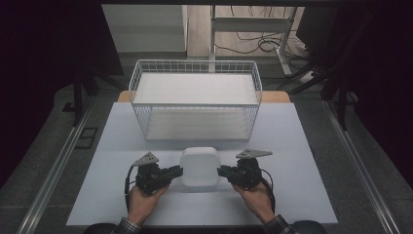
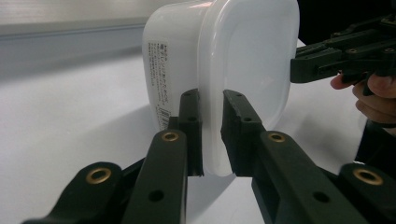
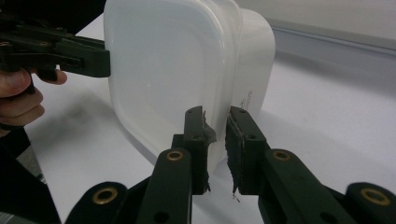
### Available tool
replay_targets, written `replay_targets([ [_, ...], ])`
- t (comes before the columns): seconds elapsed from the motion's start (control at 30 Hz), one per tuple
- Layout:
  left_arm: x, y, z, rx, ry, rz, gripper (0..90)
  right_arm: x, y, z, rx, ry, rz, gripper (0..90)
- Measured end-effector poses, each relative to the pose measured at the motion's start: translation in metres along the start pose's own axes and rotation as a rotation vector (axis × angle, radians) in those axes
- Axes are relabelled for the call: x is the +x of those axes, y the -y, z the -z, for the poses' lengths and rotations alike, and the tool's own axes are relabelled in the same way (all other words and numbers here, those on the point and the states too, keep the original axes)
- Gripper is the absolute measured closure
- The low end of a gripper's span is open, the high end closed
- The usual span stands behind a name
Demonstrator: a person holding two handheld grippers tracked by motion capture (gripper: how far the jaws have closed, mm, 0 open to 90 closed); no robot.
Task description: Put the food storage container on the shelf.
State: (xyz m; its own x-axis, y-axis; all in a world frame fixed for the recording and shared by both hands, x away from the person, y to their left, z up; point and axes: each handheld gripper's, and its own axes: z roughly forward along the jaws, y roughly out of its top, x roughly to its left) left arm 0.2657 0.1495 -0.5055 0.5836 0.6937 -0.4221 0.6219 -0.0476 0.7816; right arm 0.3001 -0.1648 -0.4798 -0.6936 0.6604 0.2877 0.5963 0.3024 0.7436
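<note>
A white plastic container [image 1: 199, 166] with a rounded square lid is at the front middle of the white table [image 1: 122, 126]. My left gripper [image 1: 180, 171] is at its left side and my right gripper [image 1: 220, 170] at its right side. In the left gripper view, the left gripper [image 2: 212, 119] has its pads pressed on the lid rim of the container [image 2: 233, 56], with the right gripper [image 2: 299, 67] at the far edge. In the right gripper view, the right gripper [image 3: 215, 135] clamps the opposite rim of the container [image 3: 168, 70], and the left gripper [image 3: 105, 63] touches the far side.
A white wire basket [image 1: 195, 63] with a flat white bottom stands behind the container at the back of the table. Bare tabletop lies to either side of the hands. Dark stands and cables are beyond the table.
</note>
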Motion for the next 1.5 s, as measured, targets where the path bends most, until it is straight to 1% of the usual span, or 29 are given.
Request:
replay_targets([
  [0.1, 0.001, -0.006, 0.001, -0.014, 0.002, -0.01, 78.7, -0.001, -0.004, 0.001, -0.02, 0.003, 0.003, 77.9],
  [0.23, 0.003, -0.017, 0.002, -0.035, -0.005, -0.021, 78.8, -0.001, -0.014, 0.002, -0.043, 0.008, 0.017, 77.9],
  [0.37, 0.008, -0.03, 0.001, -0.043, -0.027, -0.033, 78.8, -0.005, -0.025, -0.002, -0.056, 0.013, 0.027, 77.9],
  [0.53, 0.017, -0.045, -0.004, -0.051, -0.048, -0.045, 78.7, -0.011, -0.041, -0.008, -0.073, 0.023, 0.035, 77.8],
  [0.77, 0.031, -0.061, -0.017, -0.054, -0.086, -0.052, 78.5, -0.026, -0.055, -0.023, -0.084, 0.041, 0.033, 77.5],
  [0.83, 0.037, -0.063, -0.022, -0.053, -0.094, -0.05, 78.4, -0.031, -0.057, -0.029, -0.085, 0.047, 0.029, 77.4],
  [0.97, 0.046, -0.067, -0.033, -0.053, -0.119, -0.024, 78.2, -0.039, -0.062, -0.039, -0.084, 0.062, 0.016, 77.4],
  [1.07, 0.052, -0.067, -0.04, -0.054, -0.121, -0.008, 78.2, -0.043, -0.065, -0.044, -0.07, 0.077, 0.014, 77.4],
  [1.1, 0.052, -0.067, -0.042, -0.054, -0.122, 0.002, 78.2, -0.045, -0.066, -0.045, -0.068, 0.078, 0.012, 77.3],
  [1.2, 0.054, -0.067, -0.046, -0.048, -0.124, 0.01, 78.2, -0.049, -0.067, -0.048, -0.058, 0.083, 0.008, 77.2],
  [1.4, 0.055, -0.065, -0.052, -0.038, -0.137, 0.001, 78.2, -0.056, -0.066, -0.054, -0.044, 0.084, -0.001, 76.6],
  [1.43, 0.056, -0.065, -0.053, -0.039, -0.138, -0.001, 78.2, -0.057, -0.066, -0.055, -0.037, 0.087, -0.003, 76.5],
  [1.5, 0.057, -0.065, -0.054, -0.049, -0.137, 0.0, 78.2, -0.059, -0.066, -0.057, -0.042, 0.094, -0.003, 76.2],
])
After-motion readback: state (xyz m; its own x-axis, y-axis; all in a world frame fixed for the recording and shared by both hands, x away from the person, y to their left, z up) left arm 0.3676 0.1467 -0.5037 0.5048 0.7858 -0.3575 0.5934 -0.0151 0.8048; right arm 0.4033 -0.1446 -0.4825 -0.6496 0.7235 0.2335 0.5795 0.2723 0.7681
